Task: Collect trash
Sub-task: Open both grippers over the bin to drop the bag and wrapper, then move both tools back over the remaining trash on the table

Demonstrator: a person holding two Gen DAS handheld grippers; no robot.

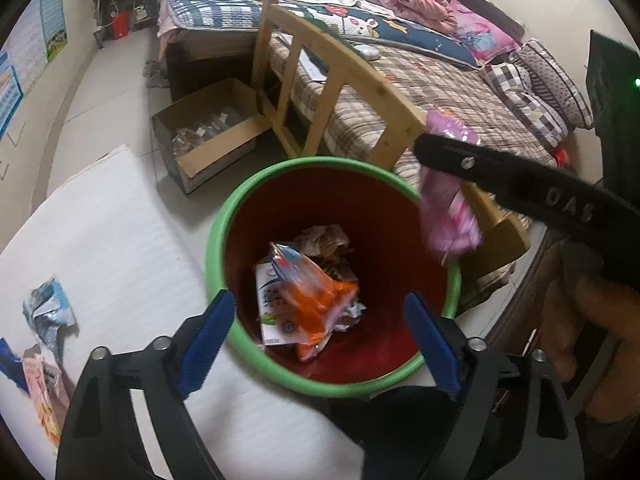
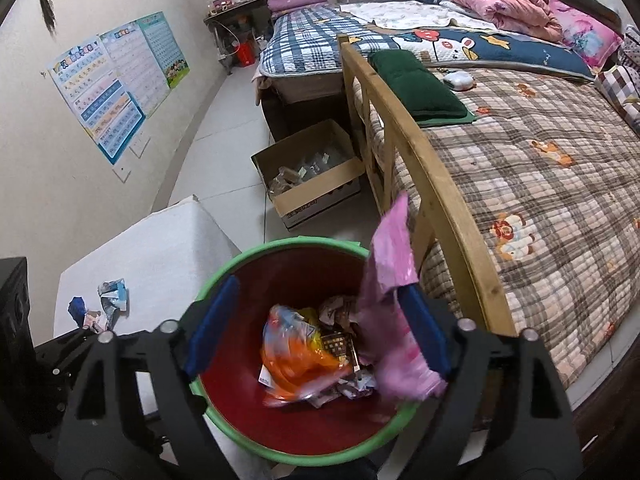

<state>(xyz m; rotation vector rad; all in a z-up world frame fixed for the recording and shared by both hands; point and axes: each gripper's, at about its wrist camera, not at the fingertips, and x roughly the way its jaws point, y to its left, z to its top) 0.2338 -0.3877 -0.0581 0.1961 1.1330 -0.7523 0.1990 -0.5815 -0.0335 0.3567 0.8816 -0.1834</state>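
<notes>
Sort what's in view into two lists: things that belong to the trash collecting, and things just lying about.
Part of the job:
- trash bin
- orange wrapper inside it
- pink wrapper dropping from the open right gripper
- crumpled wrappers on the white pad

Just lying about:
- cardboard box
- green cushion
- wall posters
- pink quilt

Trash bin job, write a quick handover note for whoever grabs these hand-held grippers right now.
Left hand-held gripper: open, empty, over the bin.
Right hand-held gripper: open; pink wrapper blurred, against its right finger, above the bin.
Done: orange packet, carton and crumpled wrappers are in the bin.
Left: crumpled blue-white wrapper and a few more scraps on the white mat.
</notes>
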